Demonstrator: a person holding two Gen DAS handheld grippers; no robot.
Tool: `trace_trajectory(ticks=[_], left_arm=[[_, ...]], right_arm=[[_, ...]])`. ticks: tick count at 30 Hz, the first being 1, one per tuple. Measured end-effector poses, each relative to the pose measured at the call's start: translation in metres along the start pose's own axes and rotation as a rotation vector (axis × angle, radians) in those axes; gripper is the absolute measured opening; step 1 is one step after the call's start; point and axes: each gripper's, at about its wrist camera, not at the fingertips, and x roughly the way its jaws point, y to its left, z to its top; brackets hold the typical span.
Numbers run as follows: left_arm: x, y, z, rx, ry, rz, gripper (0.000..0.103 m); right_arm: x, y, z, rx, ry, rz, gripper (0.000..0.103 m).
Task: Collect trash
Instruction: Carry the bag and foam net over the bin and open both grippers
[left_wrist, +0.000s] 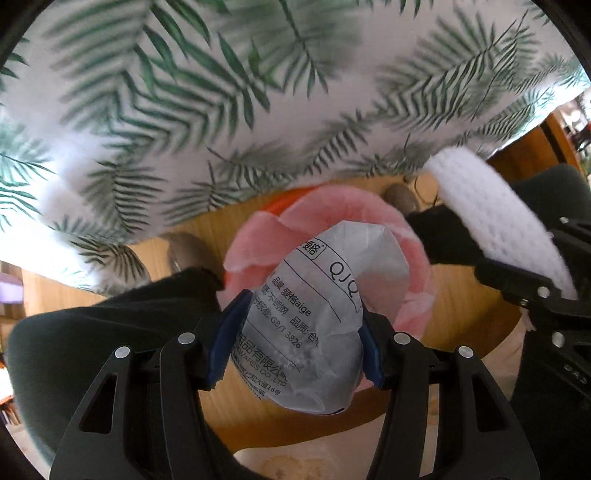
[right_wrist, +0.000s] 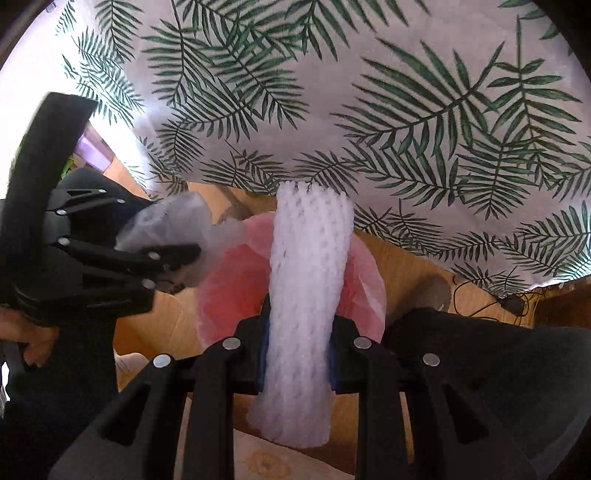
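The left hand-held gripper (left_wrist: 295, 350) is clamped on a crinkly plastic wrapper (left_wrist: 314, 314); the right hand-held gripper (right_wrist: 297, 354) squeezes a white foam net (right_wrist: 306, 295); both hang over the pink-lined bin (right_wrist: 229, 295) on the floor, near the leafy bench cloth (right_wrist: 332, 92), so the trash can drop in.

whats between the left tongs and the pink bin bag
Only the printed plastic bag the left tongs grip, hanging over the pink bin bag; left wrist view.

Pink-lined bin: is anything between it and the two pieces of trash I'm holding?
Nothing visible. The left tongs grip the printed plastic bag and the right tongs grip the white foam net, both directly over the pink-lined bin. Its opening shows clear; the leaf-print tablecloth hangs behind it.
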Motion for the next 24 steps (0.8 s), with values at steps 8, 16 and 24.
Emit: trace_trajectory(ticks=[8,16,24], left_arm=[[0.045,-0.004,0.014,0.009,0.094,0.011,0.057],[0.069,-0.004,0.017,0.017,0.138,0.025,0.063],[0.064,0.0,0.015,-0.003,0.136,0.023,0.067]], right_arm=[[0.019,-0.001,0.003,0.002,0.04,-0.001,0.023],[0.039,-0.002,-0.001,0.017,0.091,0.014,0.023],[0.07,-0.008,-0.007,0.055,0.175,0.055,0.023]])
